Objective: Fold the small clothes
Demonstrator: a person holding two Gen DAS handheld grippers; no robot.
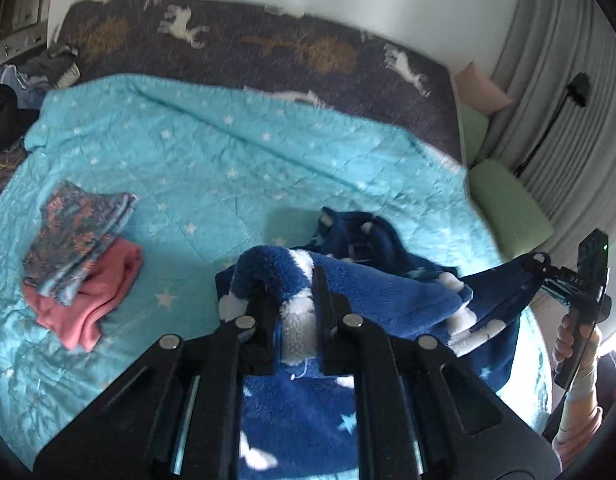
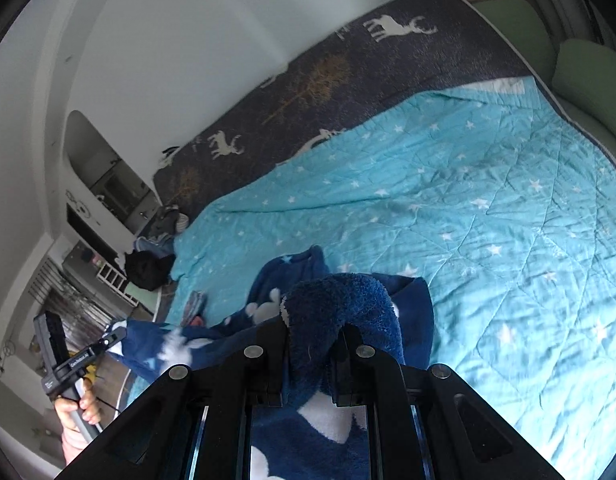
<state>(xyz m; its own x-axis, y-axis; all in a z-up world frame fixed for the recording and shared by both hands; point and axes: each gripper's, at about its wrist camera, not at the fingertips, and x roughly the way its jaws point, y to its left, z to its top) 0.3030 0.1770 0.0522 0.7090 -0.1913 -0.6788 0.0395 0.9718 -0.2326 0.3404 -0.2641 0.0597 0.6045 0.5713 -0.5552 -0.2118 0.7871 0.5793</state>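
A dark blue fleece garment with white stars hangs stretched between my two grippers above the turquoise star quilt. My left gripper is shut on one bunched edge of it. My right gripper is shut on another edge of the blue fleece garment. The right gripper also shows at the right of the left wrist view, pinching the cloth. The left gripper shows at the lower left of the right wrist view. The rest of the fleece droops onto the quilt.
A folded patterned garment lies on a folded pink one at the quilt's left. A dark deer-print blanket covers the bed's far side. Loose clothes pile at the far left corner. Green cushions sit right.
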